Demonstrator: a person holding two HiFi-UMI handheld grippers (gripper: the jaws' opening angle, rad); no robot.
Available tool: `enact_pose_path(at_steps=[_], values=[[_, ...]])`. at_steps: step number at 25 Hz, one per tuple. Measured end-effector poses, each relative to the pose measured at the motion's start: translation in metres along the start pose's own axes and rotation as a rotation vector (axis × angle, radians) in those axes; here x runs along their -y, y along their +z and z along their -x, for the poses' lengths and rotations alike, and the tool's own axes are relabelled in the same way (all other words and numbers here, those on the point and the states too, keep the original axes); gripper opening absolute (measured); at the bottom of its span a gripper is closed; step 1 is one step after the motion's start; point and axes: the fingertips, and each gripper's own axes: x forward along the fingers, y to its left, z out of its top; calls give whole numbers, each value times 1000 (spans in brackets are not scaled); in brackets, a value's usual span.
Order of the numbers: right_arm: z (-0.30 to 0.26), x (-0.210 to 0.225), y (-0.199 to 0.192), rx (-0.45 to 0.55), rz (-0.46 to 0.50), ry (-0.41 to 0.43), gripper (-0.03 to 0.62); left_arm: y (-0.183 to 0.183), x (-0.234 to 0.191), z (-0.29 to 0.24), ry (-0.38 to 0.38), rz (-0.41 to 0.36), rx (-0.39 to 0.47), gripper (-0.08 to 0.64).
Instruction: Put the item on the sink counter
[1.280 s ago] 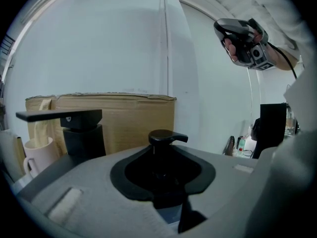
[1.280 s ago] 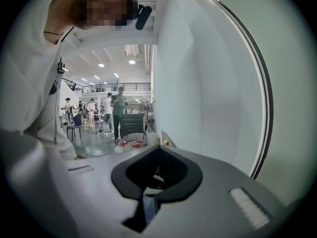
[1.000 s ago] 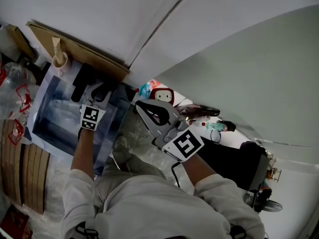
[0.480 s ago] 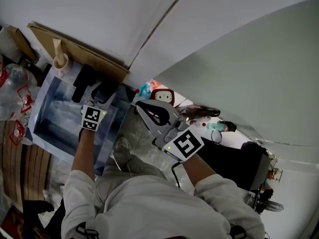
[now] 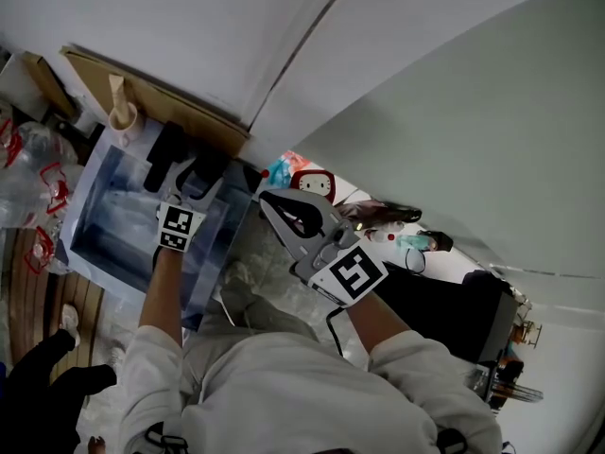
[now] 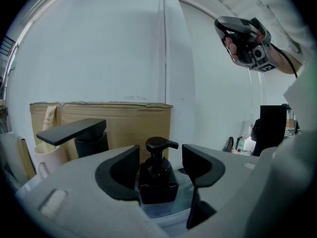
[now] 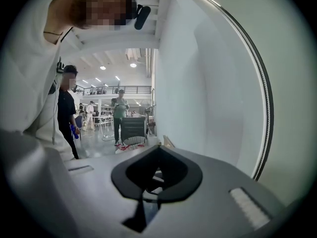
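Note:
A black pump soap bottle stands upright on the pale sink counter, in front of a cardboard sheet. My left gripper sits around it, open, with a gap between each pad and the bottle. In the head view the left gripper reaches over the far edge of the blue-grey sink; the bottle is hard to make out there. My right gripper is held up at the centre, away from the sink. It is shut with nothing in it, its tips meeting.
A black faucet and a cream cup stand left of the bottle. Clear plastic bottles lie left of the sink. A red-and-white object and small items sit to the right. People stand in a hall.
The left jaws have spread apart from the soap bottle, which stays standing on the counter. A dark-clothed figure has come into the head view's lower left. The right gripper has stayed put.

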Motion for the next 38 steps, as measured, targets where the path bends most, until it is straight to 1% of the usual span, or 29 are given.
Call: enact_pose_path(at_steps=[5, 11, 20, 31, 36, 38], values=[[1, -9, 10, 21, 7, 3, 5, 14, 2, 15, -2, -5, 14, 275], [7, -24, 28, 55, 17, -3, 5, 46, 13, 42, -19, -17, 48, 275], [24, -48, 58, 112, 36, -19, 5, 108, 32, 96, -55, -66, 97, 275], [38, -77, 83, 167, 53, -41, 5, 190, 54, 174, -96, -109, 201, 273], [42, -85, 87, 175, 49, -52, 5, 215, 66, 206, -113, -131, 229, 273], [43, -87, 86, 176, 46, -58, 5, 223, 68, 216, -119, -131, 240, 260]])
